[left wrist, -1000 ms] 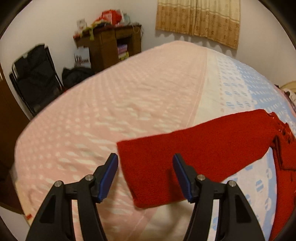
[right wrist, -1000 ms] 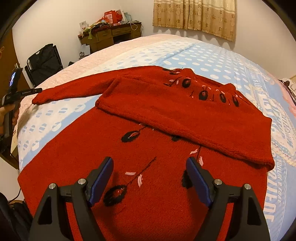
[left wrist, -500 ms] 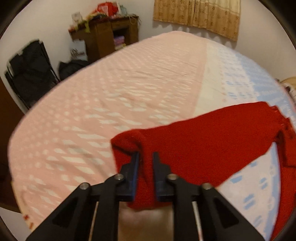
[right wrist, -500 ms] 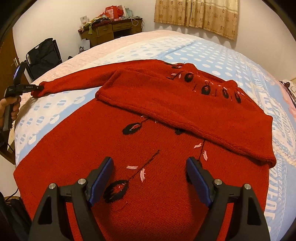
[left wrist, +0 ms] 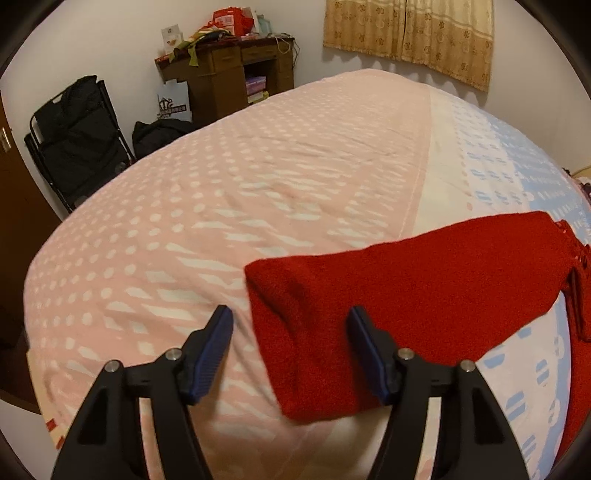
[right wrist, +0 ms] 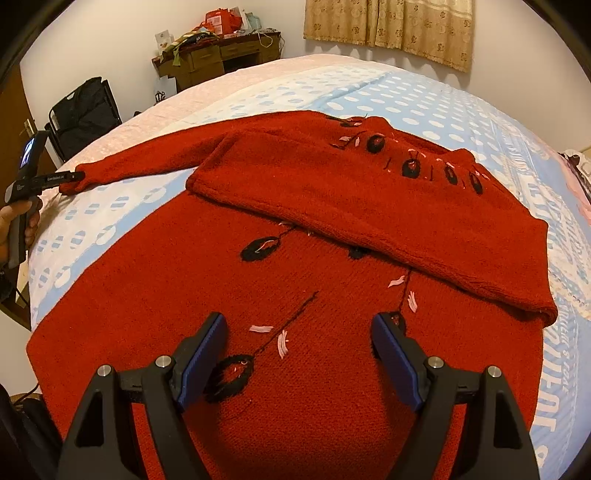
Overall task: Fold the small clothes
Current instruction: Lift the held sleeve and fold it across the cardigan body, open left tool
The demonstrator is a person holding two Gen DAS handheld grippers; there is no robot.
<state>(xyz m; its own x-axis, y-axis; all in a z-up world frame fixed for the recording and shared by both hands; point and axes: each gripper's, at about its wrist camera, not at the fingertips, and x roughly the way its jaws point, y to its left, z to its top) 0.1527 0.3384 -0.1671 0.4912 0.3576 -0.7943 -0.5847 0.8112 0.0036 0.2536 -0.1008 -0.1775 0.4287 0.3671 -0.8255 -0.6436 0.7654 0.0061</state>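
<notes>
pink-and-blue dotted bed [right wrist: 424,99], red sweater [right wrist: 295,295] spread flat on it

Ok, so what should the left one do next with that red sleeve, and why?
Probably shut the left gripper on the sleeve cuff and carry it across the sweater. Its jaws stand open around the cuff, this sleeve lies stretched straight out on the bed, and the other sleeve is already folded over the chest. The right gripper hovers open over the sweater.

This is looking like a bedroom in a home: a big bed [left wrist: 280,192] is filling the room, curtains [left wrist: 406,33] are hanging on the wall, and a messy wooden desk [left wrist: 225,74] is standing in the corner.
</notes>
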